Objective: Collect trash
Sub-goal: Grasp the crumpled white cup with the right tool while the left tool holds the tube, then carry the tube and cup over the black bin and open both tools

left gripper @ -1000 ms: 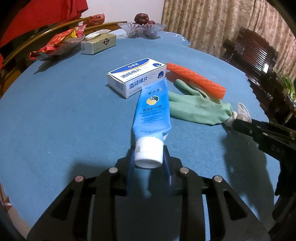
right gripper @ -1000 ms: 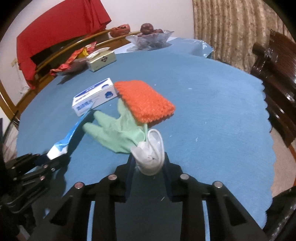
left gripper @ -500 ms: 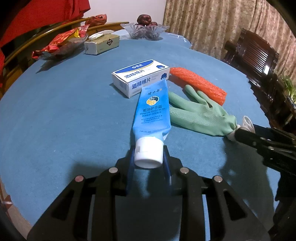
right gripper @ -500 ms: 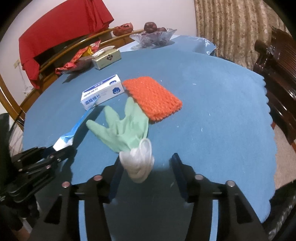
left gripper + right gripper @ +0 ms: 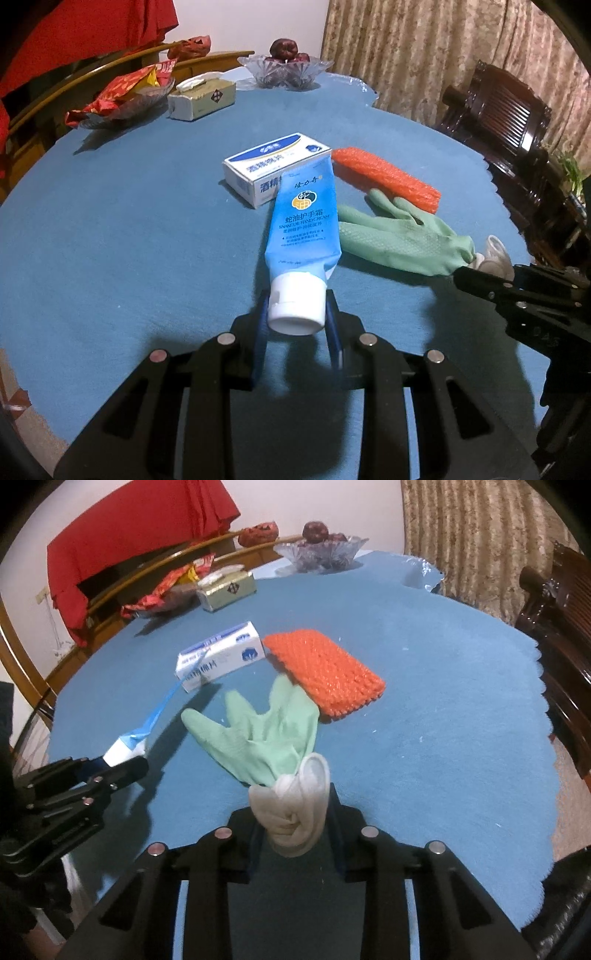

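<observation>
A: Largest entry first?

B: Counter, round, under a blue felt-like cloth, matte. On it: an orange bubble-textured pad, flat and rectangular; a white and blue carton, stiff card.

A: Task items?

B: Green glove, limp, dimpled palm, lying on the cloth with its white knit cuff bunched between the jaws of the right gripper. Those jaws are closing; the cuff looks pinched already. Blue hand-cream tube, glossy soft plastic, flat crimped tail, tilted up off the cloth. Left gripper has its jaws clamped on the tube's white round cap.

A: Step in hand?

B: Pick-up, by my reading: both pieces taken, none yet binned. No bin shows in either view.

A: Next move?

B: Likely lift both clear and carry them to a container. The glove will dangle and may drag on the pad; the tube, held by the cap alone, could swing.
</observation>
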`<state>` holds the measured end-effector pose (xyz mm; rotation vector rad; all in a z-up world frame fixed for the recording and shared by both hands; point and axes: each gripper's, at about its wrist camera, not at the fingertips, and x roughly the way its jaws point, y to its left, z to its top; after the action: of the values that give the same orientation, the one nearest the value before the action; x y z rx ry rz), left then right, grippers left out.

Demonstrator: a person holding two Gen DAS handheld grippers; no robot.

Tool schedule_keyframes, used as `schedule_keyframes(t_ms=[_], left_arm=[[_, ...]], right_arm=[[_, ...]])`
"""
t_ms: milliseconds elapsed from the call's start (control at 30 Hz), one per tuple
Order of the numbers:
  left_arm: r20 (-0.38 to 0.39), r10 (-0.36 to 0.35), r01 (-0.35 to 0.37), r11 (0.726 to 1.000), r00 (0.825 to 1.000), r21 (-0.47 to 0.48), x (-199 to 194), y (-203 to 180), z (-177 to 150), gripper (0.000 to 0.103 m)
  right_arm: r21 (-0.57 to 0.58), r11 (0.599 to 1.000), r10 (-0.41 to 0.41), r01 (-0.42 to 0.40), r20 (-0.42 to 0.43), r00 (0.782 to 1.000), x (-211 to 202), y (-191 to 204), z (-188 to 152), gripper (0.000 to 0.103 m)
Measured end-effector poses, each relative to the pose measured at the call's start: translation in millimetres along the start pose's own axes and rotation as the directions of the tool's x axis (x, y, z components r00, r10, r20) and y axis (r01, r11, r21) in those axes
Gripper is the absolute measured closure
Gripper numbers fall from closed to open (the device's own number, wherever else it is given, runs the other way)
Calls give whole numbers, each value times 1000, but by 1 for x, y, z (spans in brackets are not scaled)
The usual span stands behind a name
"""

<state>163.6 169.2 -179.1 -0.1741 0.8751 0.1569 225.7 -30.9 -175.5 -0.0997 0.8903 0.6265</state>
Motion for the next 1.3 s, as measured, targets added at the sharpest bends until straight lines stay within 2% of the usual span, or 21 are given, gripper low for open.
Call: schedule_keyframes(t_ms=[400, 767, 1100, 1300], left_arm=[[42, -67, 66, 997, 997, 30, -44, -21, 3, 76], [44, -112, 108, 991, 993, 75, -58, -44, -2, 76], [75, -163, 153, 980, 984, 126, -77, -76, 9, 76], [79, -219, 202, 963, 973, 178, -89, -110, 12, 76]], right_arm=[[46, 998, -51, 47, 89, 995, -79, -5, -11, 73], [89, 994, -76, 65, 118, 990, -100, -18, -22, 74], [120, 988, -118, 95, 206, 971, -150, -32, -25, 74], [167, 975, -188, 150, 246, 951, -191, -50, -39, 74]])
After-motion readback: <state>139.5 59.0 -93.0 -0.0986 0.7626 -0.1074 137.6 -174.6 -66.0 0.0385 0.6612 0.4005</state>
